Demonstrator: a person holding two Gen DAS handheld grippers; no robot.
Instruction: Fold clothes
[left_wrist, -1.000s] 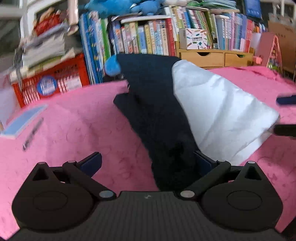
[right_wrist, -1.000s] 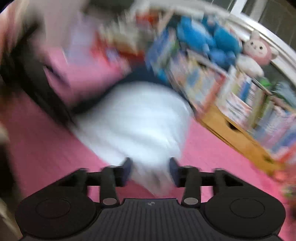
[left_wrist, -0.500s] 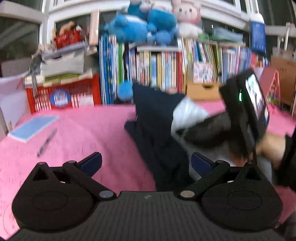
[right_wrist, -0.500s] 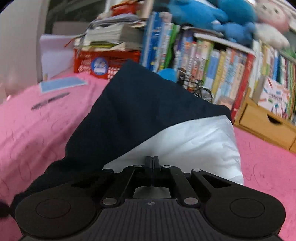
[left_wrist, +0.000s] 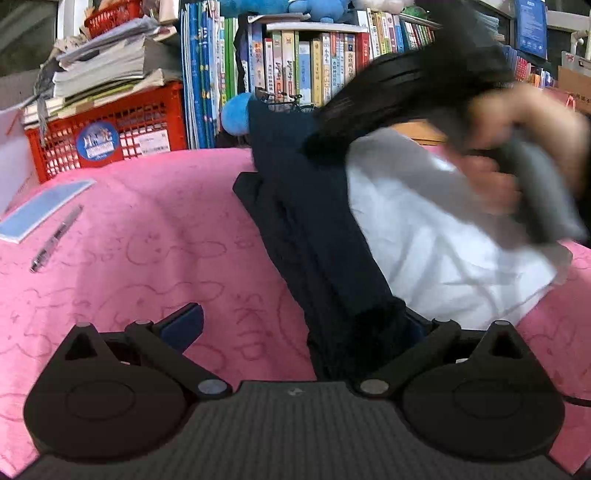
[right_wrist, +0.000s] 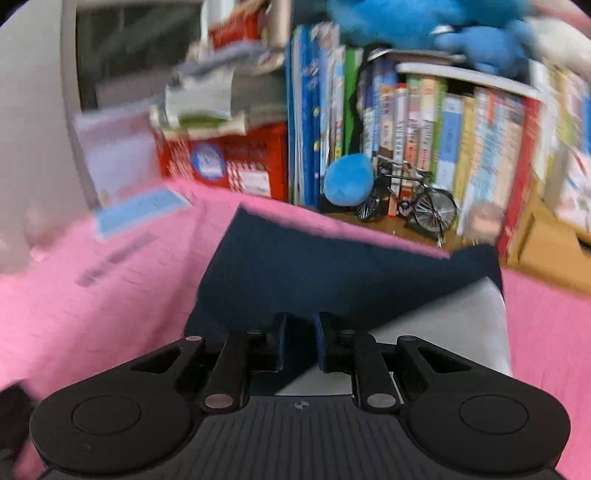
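A garment with a dark navy part (left_wrist: 317, 236) and a white part (left_wrist: 443, 240) lies on the pink cloth (left_wrist: 147, 229). My left gripper (left_wrist: 299, 325) is open low over the cloth, its right finger hidden behind the navy end. The right gripper, blurred, shows in the left wrist view (left_wrist: 406, 96) above the garment, held by a hand. In the right wrist view my right gripper (right_wrist: 300, 332) is partly open over the navy fabric (right_wrist: 332, 273), with the white part (right_wrist: 461, 325) to its right.
A blue notebook (left_wrist: 40, 210) and a pen (left_wrist: 55, 240) lie at the left. A red crate (left_wrist: 110, 136) with papers, a row of books (left_wrist: 295, 66), a blue plush ball (right_wrist: 347, 181) and a small model bicycle (right_wrist: 417, 203) stand behind the cloth.
My right gripper has opened from shut and moved up and forward over the garment. The white part now lies flatter. My left gripper stays open in place.
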